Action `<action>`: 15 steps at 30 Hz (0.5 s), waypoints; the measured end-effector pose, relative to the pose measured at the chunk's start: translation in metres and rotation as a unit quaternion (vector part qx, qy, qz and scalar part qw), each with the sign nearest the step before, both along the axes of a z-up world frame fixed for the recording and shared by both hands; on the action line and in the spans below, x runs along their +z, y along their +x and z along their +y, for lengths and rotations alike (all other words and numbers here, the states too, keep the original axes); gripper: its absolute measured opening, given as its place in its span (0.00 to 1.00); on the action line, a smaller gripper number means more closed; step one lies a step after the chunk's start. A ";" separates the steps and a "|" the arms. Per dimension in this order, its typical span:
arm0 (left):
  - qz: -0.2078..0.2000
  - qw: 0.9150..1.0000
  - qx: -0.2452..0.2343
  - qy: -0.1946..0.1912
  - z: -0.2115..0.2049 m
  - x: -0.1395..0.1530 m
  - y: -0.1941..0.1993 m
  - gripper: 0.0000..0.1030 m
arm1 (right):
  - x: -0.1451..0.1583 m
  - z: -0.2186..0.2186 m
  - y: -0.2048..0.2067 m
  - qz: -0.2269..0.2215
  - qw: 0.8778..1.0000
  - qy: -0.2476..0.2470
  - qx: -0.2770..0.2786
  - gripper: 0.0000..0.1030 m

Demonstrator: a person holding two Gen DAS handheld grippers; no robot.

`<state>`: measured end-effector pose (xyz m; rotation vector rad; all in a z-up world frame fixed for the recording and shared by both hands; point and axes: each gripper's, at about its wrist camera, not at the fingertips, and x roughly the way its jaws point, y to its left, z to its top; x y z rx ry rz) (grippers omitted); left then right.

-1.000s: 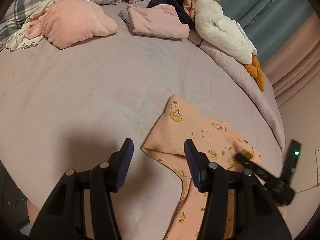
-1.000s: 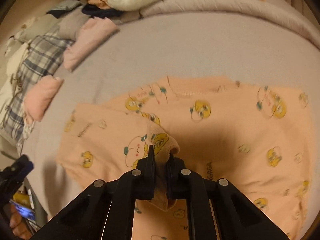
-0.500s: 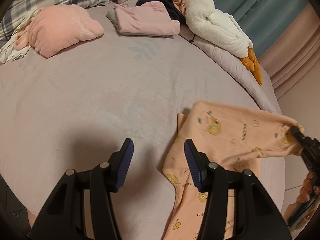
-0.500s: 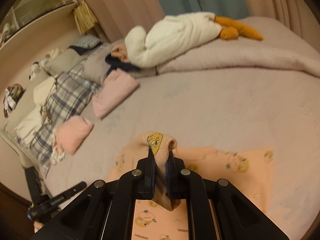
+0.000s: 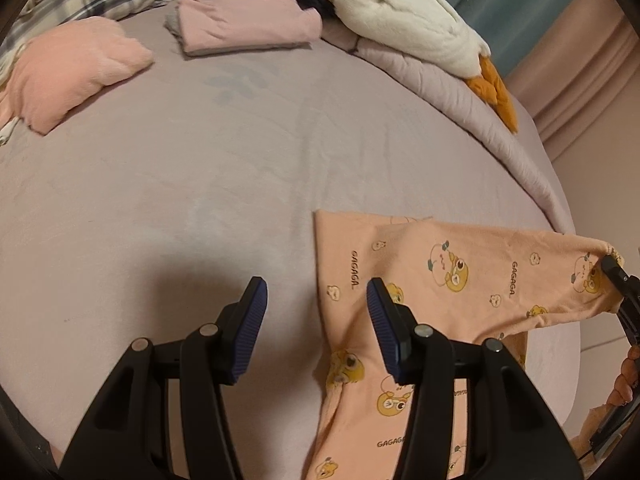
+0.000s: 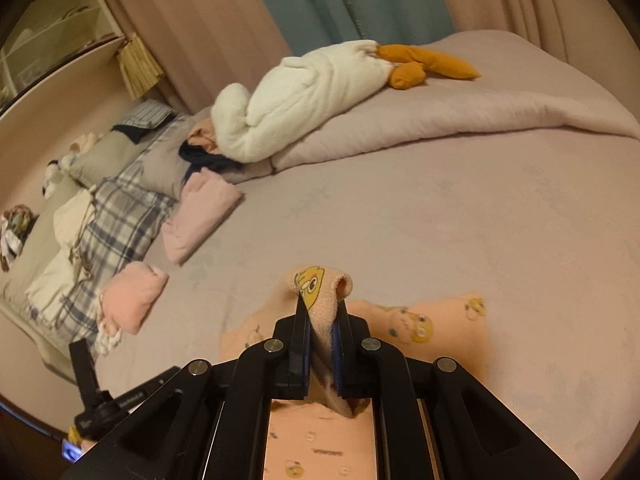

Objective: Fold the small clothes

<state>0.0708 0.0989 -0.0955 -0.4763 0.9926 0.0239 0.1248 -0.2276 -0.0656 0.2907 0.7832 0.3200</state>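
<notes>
- Peach printed garment [image 5: 404,276]: a small piece of clothing with cartoon-duck motifs and "GAGAGA" lettering, lying at the near right of the mauve bedsheet [image 5: 200,184]; one part lies flat on the sheet, one cuffed end is raised off it.
- Right gripper [image 6: 322,340]: my two pads are pressed together on the ribbed cuff [image 6: 320,292], which loops out above the fingertips. In the left wrist view the fabric runs taut from the flat part to this pinch at the frame's right edge.
- Left gripper [image 5: 316,320]: my jaws stand about half apart and hold nothing; the right-hand finger [image 5: 384,320] overlaps the garment's left part in that view, the other [image 5: 250,320] is over bare sheet. Whether either touches the cloth I cannot tell.
- Step in hand, as I judge it: laying out or folding over the lifted limb.
- To do it well: I should keep the pinch firm, hold the stretch even so the limb stays free of twists, and carry it low.
- The free left fingers would serve best pinning the body beside the crease line, so the flat part does not drag.
- Finished pieces for reference: folded pink garment [image 5: 244,16] and peach fleece bundle [image 5: 72,68] at the far side, well apart, near the plush goose [image 6: 312,92].
</notes>
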 end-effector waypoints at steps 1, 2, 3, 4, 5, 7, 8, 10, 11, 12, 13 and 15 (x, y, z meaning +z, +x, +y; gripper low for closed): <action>0.002 1.000 -0.004 0.000 -0.003 -0.002 0.003 0.49 | -0.003 -0.004 0.001 0.004 1.000 0.000 -0.004 0.10; 0.005 1.000 -0.010 0.000 -0.006 -0.004 0.006 0.48 | -0.005 -0.007 0.001 0.007 1.000 0.001 -0.008 0.10; 0.006 1.000 -0.013 0.001 -0.009 -0.005 0.008 0.47 | -0.008 -0.010 0.002 0.012 1.000 0.001 -0.012 0.10; 0.007 1.000 -0.019 0.003 -0.013 -0.007 0.011 0.45 | -0.012 -0.013 0.004 0.017 1.000 -0.001 -0.016 0.10; 0.010 1.000 -0.023 0.005 -0.015 -0.008 0.013 0.42 | -0.017 -0.017 0.005 0.024 0.999 -0.003 -0.021 0.10; 0.016 0.999 -0.032 0.010 -0.022 -0.013 0.018 0.38 | -0.026 -0.023 0.009 0.039 0.999 -0.004 -0.027 0.10; 0.020 0.999 -0.035 0.012 -0.025 -0.015 0.020 0.35 | -0.029 -0.026 0.009 0.043 0.999 -0.003 -0.029 0.10; 0.027 0.999 -0.044 0.014 -0.032 -0.021 0.023 0.34 | -0.038 -0.032 0.012 0.056 0.998 -0.003 -0.036 0.10; 0.030 0.998 -0.046 0.015 -0.035 -0.023 0.025 0.34 | -0.042 -0.034 0.013 0.062 0.997 -0.003 -0.039 0.10; 0.035 0.998 -0.050 0.016 -0.038 -0.026 0.026 0.34 | -0.046 -0.036 0.014 0.067 0.997 -0.002 -0.042 0.10; 0.037 0.998 -0.053 0.018 -0.041 -0.028 0.027 0.34 | -0.051 -0.039 0.015 0.075 0.996 -0.002 -0.045 0.10; 0.043 0.997 -0.060 0.024 -0.045 -0.033 0.031 0.34 | -0.057 -0.043 0.016 0.086 0.995 -0.004 -0.052 0.10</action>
